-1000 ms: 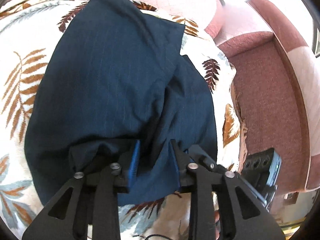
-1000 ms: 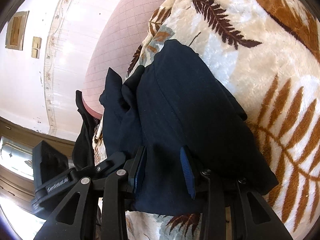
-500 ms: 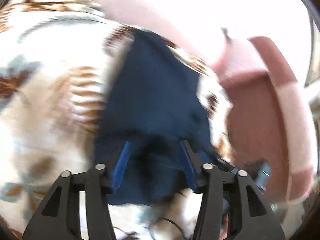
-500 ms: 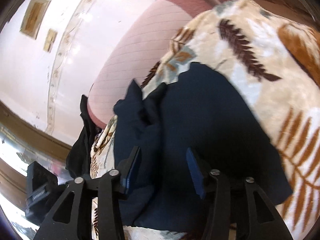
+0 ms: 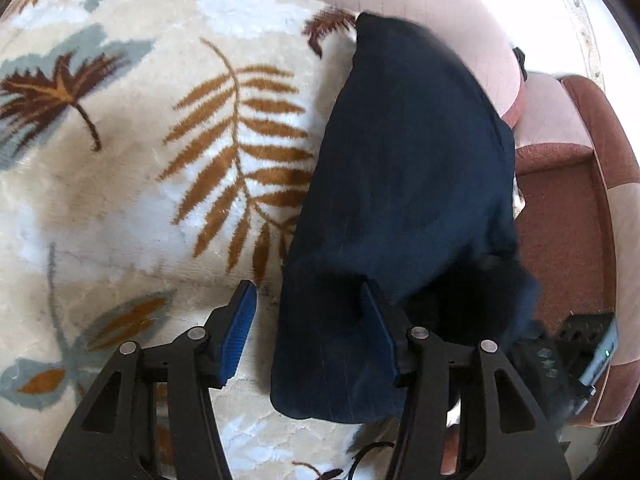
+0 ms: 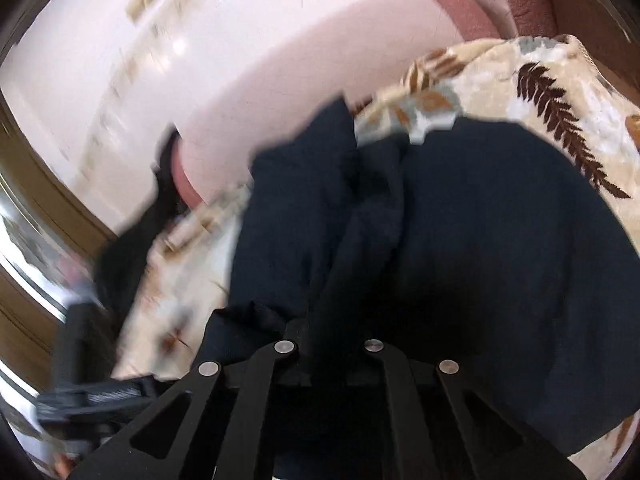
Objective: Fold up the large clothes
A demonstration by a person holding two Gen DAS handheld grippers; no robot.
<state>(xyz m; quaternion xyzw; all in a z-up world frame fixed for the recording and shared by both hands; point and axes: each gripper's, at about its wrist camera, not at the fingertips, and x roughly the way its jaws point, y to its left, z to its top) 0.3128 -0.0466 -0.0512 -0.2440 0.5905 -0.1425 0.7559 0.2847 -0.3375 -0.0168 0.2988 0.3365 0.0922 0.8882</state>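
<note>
A dark navy pinstriped garment lies folded in a long strip on a cream blanket with leaf prints. My left gripper is open, its blue pads spread wide; the near left edge of the garment lies between them, not pinched. In the right wrist view the same garment fills the middle. My right gripper is shut on a bunched fold of it, and its fingertips are buried in the cloth.
A pink quilted sofa back rises behind the blanket. A reddish-brown seat cushion lies to the right. The other gripper's black body shows at lower right. A white wall and dark clothing show at left.
My left gripper let go of the garment, opened wide and shifted left over the blanket. My right gripper closed on a fold of the garment and moved in closer.
</note>
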